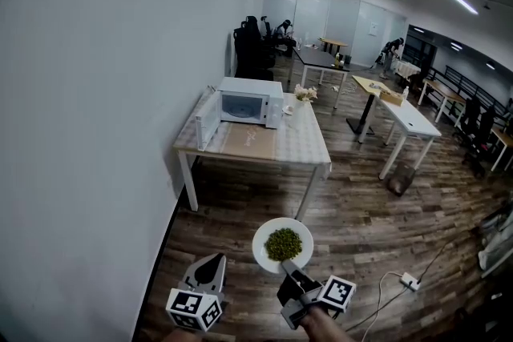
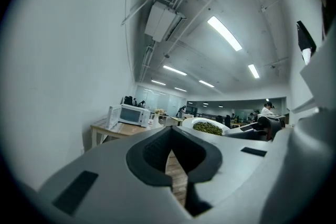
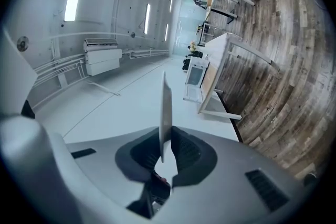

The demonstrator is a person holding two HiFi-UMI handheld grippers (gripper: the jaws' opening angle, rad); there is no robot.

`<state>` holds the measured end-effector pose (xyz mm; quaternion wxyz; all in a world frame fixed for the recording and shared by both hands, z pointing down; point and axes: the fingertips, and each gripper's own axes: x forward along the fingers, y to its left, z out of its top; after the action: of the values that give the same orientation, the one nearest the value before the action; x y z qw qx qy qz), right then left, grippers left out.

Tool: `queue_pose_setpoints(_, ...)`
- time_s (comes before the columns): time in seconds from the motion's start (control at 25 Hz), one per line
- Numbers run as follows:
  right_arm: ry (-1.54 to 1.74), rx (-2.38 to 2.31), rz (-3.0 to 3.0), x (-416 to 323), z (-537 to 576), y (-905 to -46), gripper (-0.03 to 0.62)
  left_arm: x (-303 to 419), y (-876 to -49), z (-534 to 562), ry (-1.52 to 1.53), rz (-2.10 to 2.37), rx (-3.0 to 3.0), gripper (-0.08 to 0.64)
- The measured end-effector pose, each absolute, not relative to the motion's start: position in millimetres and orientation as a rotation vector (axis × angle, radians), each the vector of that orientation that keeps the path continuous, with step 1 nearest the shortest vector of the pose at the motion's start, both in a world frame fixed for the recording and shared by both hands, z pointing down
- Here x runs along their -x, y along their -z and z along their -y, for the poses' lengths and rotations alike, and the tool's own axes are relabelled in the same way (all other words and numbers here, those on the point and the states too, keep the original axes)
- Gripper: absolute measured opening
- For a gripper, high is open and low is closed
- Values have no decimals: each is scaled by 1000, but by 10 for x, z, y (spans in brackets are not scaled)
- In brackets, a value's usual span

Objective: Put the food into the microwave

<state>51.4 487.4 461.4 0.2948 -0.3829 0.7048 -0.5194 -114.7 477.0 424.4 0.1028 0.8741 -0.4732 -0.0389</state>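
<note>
- Plate of green food, likely peas, is in the air well short of the microwave, out over the wood floor.
- Right gripper is clenched on the plate's near rim. Its own view shows the rim edge-on between the pads.
- Left gripper is beside it, on the wall side of the microwave line. Its jaws are drawn together at the tips with nothing between them.
- Handling, by my judgement: the plate is stiff, glazed and breakable, so probably slick under the pads. A one-sided rim hold leaves the far edge free to sag.
- The food looks loose and small and would roll off at any tilt, so keep the plate flat. The load looks light, but it sits beyond the grip.
- Best hold is the rim as taken. The free gripper could steady the opposite rim or go underneath.
- Microwave sits at the back of the table, close to the wall. Its door is swung open to the left and the cavity faces the person.
- The table in front of the microwave looks bare, and flowers stand just right of it.
- The floor up to the microwave's table is open. Other desks stand well to the right.
- Edges to watch: the table's front edge, the open door and the cavity sill.
</note>
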Motion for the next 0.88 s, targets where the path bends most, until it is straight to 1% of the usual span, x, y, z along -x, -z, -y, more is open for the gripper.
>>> queue_pose_setpoints(0.52,1371,1030,-1875,28,-4784,-4629,44,1625,-4305,-4663,138,1318,-2613,8)
queue_pose_setpoints(0.88,1397,1024,-1887,82,-4423,-4769,44,1723,-4455,-4328,97,1355,-2586,8)
